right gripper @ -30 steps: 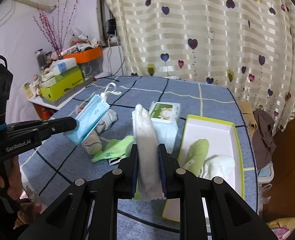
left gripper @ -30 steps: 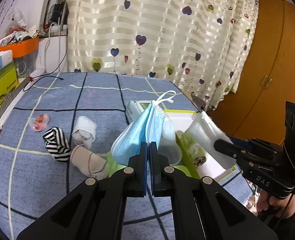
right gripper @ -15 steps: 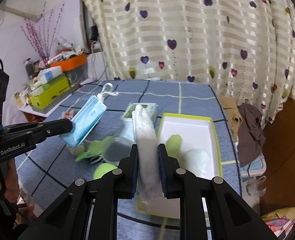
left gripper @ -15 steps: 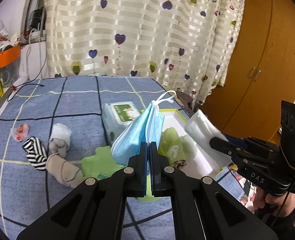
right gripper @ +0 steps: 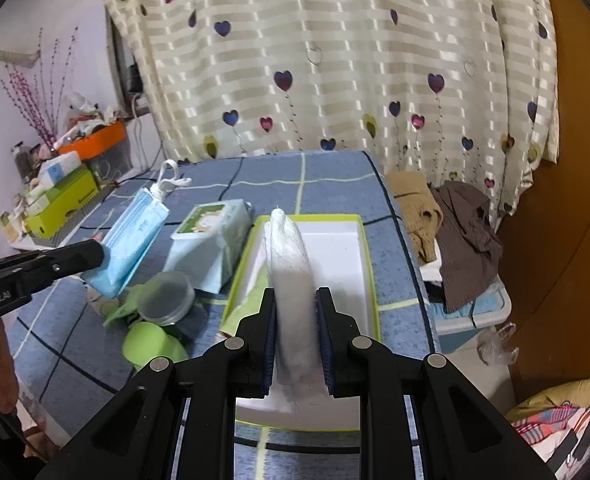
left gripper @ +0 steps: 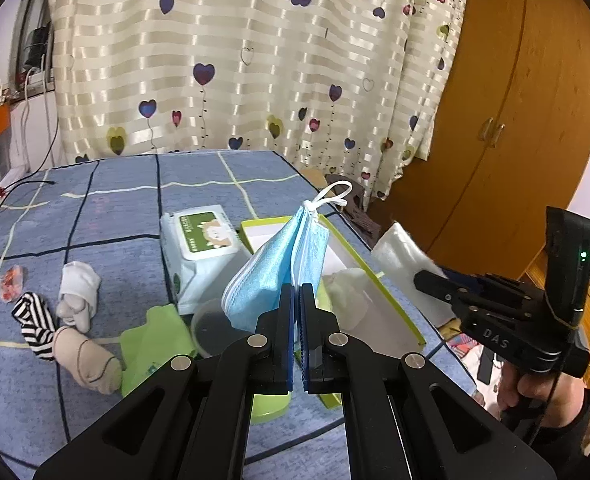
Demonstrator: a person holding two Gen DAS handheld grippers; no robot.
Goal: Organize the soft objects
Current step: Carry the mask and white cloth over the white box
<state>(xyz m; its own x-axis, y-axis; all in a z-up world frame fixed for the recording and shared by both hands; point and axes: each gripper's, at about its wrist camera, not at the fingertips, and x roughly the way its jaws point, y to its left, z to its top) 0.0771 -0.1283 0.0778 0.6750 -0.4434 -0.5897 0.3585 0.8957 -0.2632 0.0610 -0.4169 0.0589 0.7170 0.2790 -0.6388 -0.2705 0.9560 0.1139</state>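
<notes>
My left gripper [left gripper: 297,294] is shut on a folded blue face mask [left gripper: 275,264] whose white ear loops stick up; it hangs above the near edge of the green-rimmed white tray [left gripper: 391,312]. From the right wrist view, the same mask [right gripper: 129,240] sits left of the tray [right gripper: 369,264]. My right gripper [right gripper: 295,308] is shut on a white cloth pad [right gripper: 291,264] held upright over the tray's middle. That pad [left gripper: 399,256] shows at the tray's right side in the left wrist view. Pale soft items [left gripper: 351,288] lie in the tray.
On the blue checked bedspread lie a wet-wipes pack [left gripper: 199,252], a clear round lid [right gripper: 167,292], green cloths [left gripper: 151,340], a beige sock [left gripper: 83,360], a striped sock [left gripper: 35,320] and a white sock [left gripper: 77,284]. Clothes [right gripper: 463,232] pile past the bed's right edge; boxes [right gripper: 59,196] stand left.
Both grippers have swung right along the bed toward the tray, each keeping its grip. The white pad now stands over the tray's inside; the mask hangs at the tray's near edge.
</notes>
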